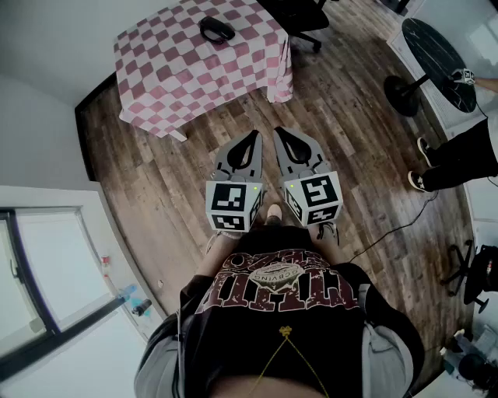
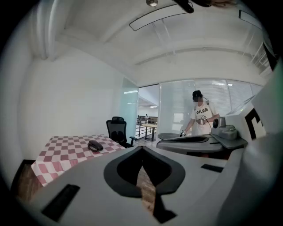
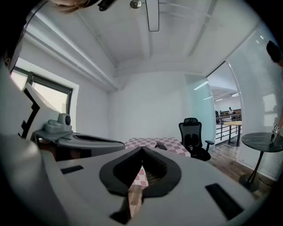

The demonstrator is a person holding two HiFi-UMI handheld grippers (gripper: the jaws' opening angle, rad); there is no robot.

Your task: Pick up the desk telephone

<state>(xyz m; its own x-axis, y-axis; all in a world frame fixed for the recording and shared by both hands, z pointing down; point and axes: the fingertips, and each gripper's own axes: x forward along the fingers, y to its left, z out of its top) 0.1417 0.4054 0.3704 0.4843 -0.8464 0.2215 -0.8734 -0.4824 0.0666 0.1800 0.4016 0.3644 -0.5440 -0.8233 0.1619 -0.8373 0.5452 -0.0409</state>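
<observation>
The black desk telephone (image 1: 216,29) lies on a table with a pink-and-white checked cloth (image 1: 179,70) across the room. I hold both grippers side by side over the wooden floor, well short of the table and pointing toward it. My left gripper (image 1: 254,134) is shut and empty; from its own view the telephone (image 2: 94,145) is small on the cloth (image 2: 62,154), left of the closed tips (image 2: 141,148). My right gripper (image 1: 278,130) is shut on nothing too. In the right gripper view, the telephone (image 3: 161,145) shows just above and right of the tips (image 3: 142,149).
A black office chair (image 1: 299,15) stands at the table's far right side. A round black pedestal table (image 1: 436,50) and a standing person (image 1: 459,151) are at the right, with a cable (image 1: 389,233) across the floor. A white wall and window (image 1: 47,272) bound the left.
</observation>
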